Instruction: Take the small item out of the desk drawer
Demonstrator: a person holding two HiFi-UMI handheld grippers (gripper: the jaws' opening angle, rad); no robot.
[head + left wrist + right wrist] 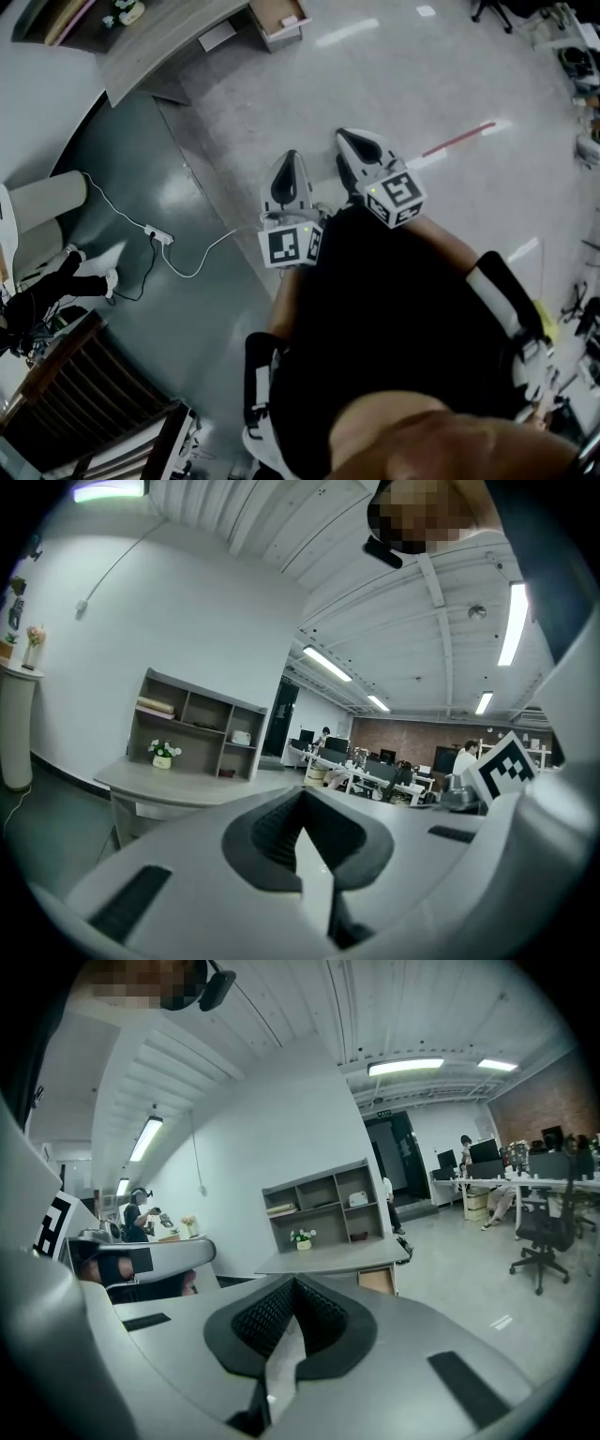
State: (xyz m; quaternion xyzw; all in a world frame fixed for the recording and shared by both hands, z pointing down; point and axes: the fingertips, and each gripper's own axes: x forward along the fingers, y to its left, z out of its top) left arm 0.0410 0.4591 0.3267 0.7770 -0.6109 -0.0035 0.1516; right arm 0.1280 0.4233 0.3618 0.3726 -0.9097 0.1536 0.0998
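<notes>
Both tools are empty. The left gripper (292, 159) has its jaws together, the ribbed pads meeting at the tip with nothing between them, as the left gripper view shows. The right gripper (349, 139) is likewise closed on nothing, its pads pressed tip to tip. Both are held out in front of the person, side by side and near each other, over bare floor and touching nothing.

Both point towards a grey desk (337, 1258), well apart from them. On its top stands an open shelf unit (323, 1206) split into compartments. A left compartment holds a flat stack (279, 1209) and a right one a white object (357, 1199). A pot of white flowers (301, 1239) sits on the desk at the foot of the shelves.

Under the desk's right end is a wooden drawer (377, 1281). From the head view it looks open at the top. Anything inside it, including the small item, is too small to make out.
</notes>
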